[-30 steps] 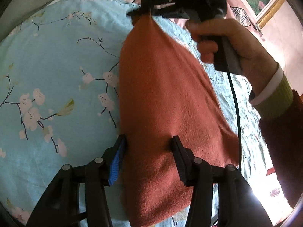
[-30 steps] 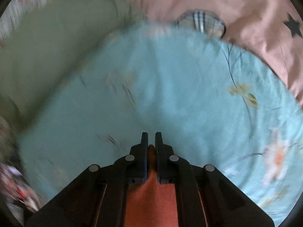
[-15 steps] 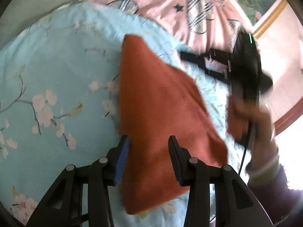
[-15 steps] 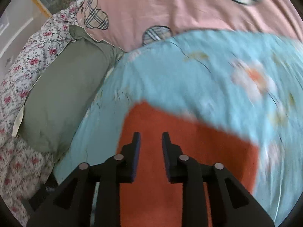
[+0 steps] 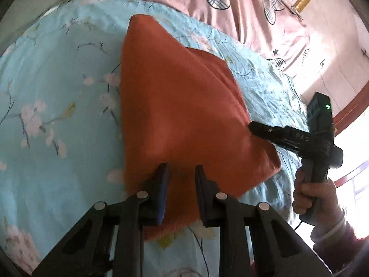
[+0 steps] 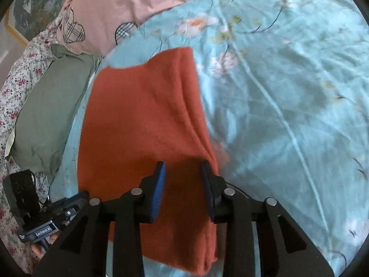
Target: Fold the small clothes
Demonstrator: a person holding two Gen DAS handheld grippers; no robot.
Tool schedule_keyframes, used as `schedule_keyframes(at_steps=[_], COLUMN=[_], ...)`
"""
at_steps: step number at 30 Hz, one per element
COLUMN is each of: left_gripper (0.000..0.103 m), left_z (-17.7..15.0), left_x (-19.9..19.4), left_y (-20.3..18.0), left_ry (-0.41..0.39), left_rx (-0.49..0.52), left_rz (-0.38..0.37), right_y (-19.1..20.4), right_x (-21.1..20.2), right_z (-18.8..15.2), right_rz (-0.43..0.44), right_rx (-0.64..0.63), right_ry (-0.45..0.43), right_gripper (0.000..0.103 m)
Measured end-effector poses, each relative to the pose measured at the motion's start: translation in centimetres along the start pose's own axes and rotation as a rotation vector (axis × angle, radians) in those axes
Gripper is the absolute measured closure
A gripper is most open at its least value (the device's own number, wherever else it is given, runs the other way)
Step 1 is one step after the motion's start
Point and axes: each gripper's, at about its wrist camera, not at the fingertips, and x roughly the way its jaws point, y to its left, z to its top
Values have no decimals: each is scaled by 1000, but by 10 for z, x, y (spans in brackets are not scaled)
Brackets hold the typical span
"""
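Left gripper [image 5: 180, 177]: jaws parted, holding nothing; the cloth [image 5: 175, 115] passes between and under them, near edge just at the tips.

Right gripper [image 6: 183, 176]: jaws likewise apart and unclamped, set over the cloth's [image 6: 143, 124] near right part; in the left view its tip lies at the cloth's right corner, contact not certain.

Cloth: rust-red, fleecy, folded at least once, lying on the bed [image 5: 57, 97]; upper layer sits skewed over the lower, so edges do not match. A raised ridge runs down its middle.

Bed: light blue sheet with blossom print. Pink quilt [image 5: 242, 7] beyond; green pillow [image 6: 48, 115] to the left in the right view.

Risks, as judged:
- Closing either pair of jaws here may catch one layer only, and the fold would slide open on lifting.
- Nap is soft and slack; a pull from one side would drag the stack and worsen the skew.
- Jaws pressed low may pinch the sheet along with the cloth.
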Motion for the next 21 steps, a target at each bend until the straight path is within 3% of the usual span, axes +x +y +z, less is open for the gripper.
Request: schedule_keyframes(at_steps=[4, 6, 8, 11, 15, 18, 20, 21], left_gripper=[80, 80, 80, 80, 79, 67, 44, 40], left_z=[-15, -19, -26, -30, -35, -40, -45, -47], left_x=[0, 3, 5, 6, -7, -21, -31, -35], left_y=[-1, -5, -11, -14, -23, -24, -25, -24], left_ry=[4, 3, 2, 8, -1, -17, -31, -37], left_rx=[14, 28, 42, 43, 59, 61, 55, 53], left_rz=[39, 65, 93, 121, 167, 207, 246, 273], right_y=[17, 20, 14, -1, 2, 3, 4, 6], right_x=[-20, -25, -11, -19, -39, -55, -65, -68], right_z=[-13, -27, -46, -58, -54, -50, -53, -55], right_rz=[-38, -66, -193, -148, -171, -156, -134, -129], right_rx=[-90, -137, -195, -156, -150, -138, -134, -134], right_ry=[-27, -18, 45, -3, -41, -61, -73, -75], right_gripper=[66, 52, 49, 49, 48, 48, 48, 48])
